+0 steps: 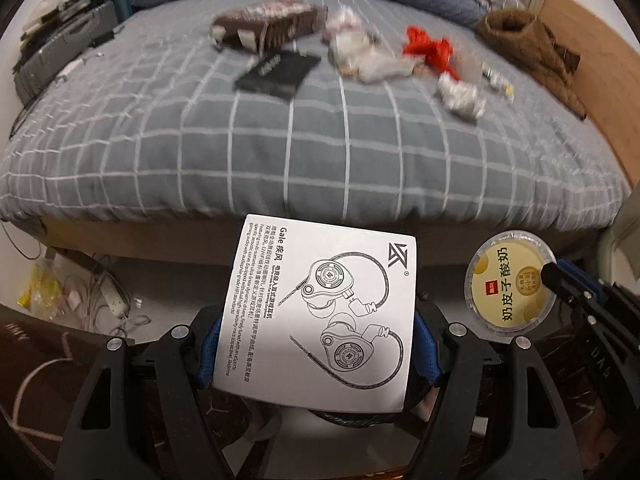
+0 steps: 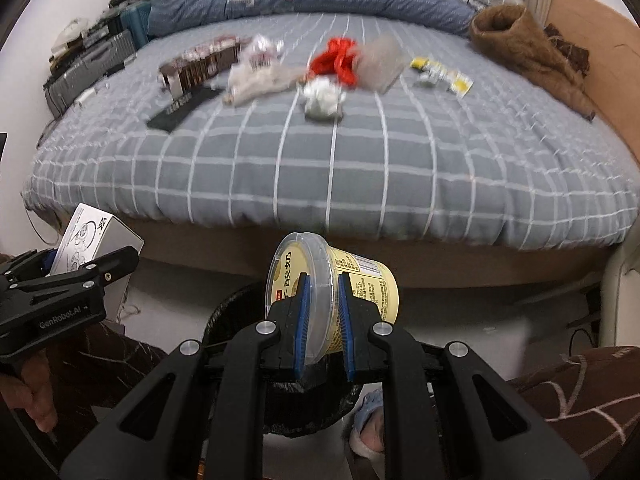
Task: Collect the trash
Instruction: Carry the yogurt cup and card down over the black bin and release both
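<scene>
Here, above the bin (image 2: 240, 320), the left gripper (image 1: 316, 344) clamps a box (image 1: 320, 312); the right gripper (image 2: 323, 320) clamps a cup (image 2: 360, 284).

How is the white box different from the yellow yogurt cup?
The white box is flat-sided with earphone drawings; the yogurt cup is round and yellow with a clear lid. The left gripper holds the box; the right gripper clamps the cup, tipped sideways. Both are held off the bed.
</scene>
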The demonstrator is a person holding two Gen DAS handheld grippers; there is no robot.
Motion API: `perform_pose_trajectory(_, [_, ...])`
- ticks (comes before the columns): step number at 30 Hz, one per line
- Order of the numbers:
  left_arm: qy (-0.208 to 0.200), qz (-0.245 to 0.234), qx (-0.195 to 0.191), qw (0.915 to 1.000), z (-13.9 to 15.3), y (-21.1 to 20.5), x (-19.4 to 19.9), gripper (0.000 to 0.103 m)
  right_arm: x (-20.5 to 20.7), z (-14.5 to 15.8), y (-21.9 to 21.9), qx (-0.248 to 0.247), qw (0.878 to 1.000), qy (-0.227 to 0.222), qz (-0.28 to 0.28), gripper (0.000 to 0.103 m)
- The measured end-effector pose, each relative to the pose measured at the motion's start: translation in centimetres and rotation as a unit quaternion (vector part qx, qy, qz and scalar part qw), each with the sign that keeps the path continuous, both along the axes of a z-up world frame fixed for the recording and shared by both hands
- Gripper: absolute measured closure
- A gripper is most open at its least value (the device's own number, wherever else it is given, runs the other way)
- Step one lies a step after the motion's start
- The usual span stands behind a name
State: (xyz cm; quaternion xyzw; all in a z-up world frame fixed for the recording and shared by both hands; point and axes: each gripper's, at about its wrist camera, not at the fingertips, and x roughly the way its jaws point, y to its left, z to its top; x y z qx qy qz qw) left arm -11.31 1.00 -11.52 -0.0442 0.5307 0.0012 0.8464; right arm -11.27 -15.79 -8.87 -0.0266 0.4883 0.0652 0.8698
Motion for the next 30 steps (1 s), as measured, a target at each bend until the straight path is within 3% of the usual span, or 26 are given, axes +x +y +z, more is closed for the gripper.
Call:
perform_pose_trajectory(9, [0.072, -0.001, -0.001, 0.9974, -6.0, -0.4, 2.0, 0.032, 1.6, -5.7, 0.9, 0.0, 0.998, 0.069, 0.01, 0.089])
perform_pose_trajectory(17, [0.105, -0.003, 0.013, 0.9944, -10.2, -0.4, 2.2, 0.032, 2.0, -9.7, 1.8, -0.006, 0.993, 0.113, 0.024, 0.089])
perform_pose_trajectory(30, [0.127, 0.018, 0.021, 0.9915, -13.5, 0.9, 2.1, 0.032, 2.8, -13.1, 3.0, -0.007, 0.988, 0.149, 0.029, 0.089])
